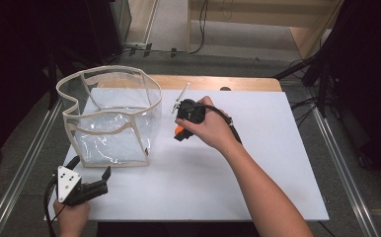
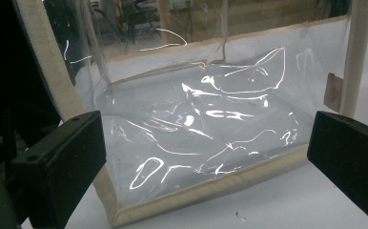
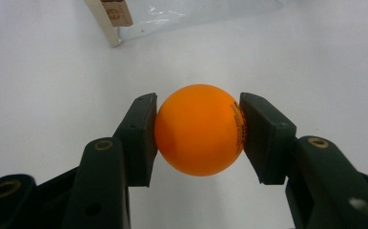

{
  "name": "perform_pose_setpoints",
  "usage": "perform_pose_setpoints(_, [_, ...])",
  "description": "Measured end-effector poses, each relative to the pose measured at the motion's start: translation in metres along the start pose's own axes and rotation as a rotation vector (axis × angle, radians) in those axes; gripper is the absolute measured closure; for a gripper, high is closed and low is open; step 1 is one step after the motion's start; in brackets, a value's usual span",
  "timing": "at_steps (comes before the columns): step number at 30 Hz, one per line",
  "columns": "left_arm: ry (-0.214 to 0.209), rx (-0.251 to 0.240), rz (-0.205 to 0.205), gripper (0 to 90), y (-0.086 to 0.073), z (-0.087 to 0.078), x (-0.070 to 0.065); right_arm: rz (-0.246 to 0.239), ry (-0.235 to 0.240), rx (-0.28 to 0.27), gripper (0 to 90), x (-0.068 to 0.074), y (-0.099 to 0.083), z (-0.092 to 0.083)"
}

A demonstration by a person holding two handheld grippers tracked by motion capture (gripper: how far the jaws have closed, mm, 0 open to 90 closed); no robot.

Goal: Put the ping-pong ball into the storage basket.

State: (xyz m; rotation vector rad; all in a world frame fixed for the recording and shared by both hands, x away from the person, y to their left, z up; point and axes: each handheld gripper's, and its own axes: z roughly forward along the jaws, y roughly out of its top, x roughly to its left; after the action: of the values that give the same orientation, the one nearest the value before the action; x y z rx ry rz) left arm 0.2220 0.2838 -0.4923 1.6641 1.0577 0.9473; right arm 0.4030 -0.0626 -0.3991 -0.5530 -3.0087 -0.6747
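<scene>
An orange ball [image 3: 199, 130] sits clamped between the two black pads of my right gripper [image 3: 199, 131], just above the white table. From above, that right gripper [image 1: 179, 132] is near the middle of the table, a little right of the clear bag, with the orange ball [image 1: 178, 130] peeking out under the hand. The clear plastic bag [image 1: 112, 116] with beige trim stands upright and open-topped at the left. My left gripper [image 1: 104, 177] rests near the front left edge, jaws wide apart, facing the bag [image 2: 206, 129] with nothing between them.
The white table surface [image 1: 257, 163] lies on a wooden top whose edge [image 1: 218, 81] shows at the back. A thin clear strip [image 1: 179, 98] lies beyond the right hand. Metal rails [image 1: 336, 163] flank the table, and the floor drops away on both sides.
</scene>
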Motion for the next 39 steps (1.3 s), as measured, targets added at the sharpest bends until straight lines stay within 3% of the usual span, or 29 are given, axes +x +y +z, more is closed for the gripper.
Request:
perform_pose_setpoints(17, [0.000, 0.003, 0.001, 0.0, 0.000, 0.000, 0.000, -0.004, 0.007, -0.011, 48.0, 0.000, 0.008, -0.016])
perform_pose_setpoints(39, [0.000, 0.004, -0.002, 0.0, 0.000, 0.000, 0.000, -0.059, 0.011, 0.009, 48.0, 0.002, 0.024, -0.033])
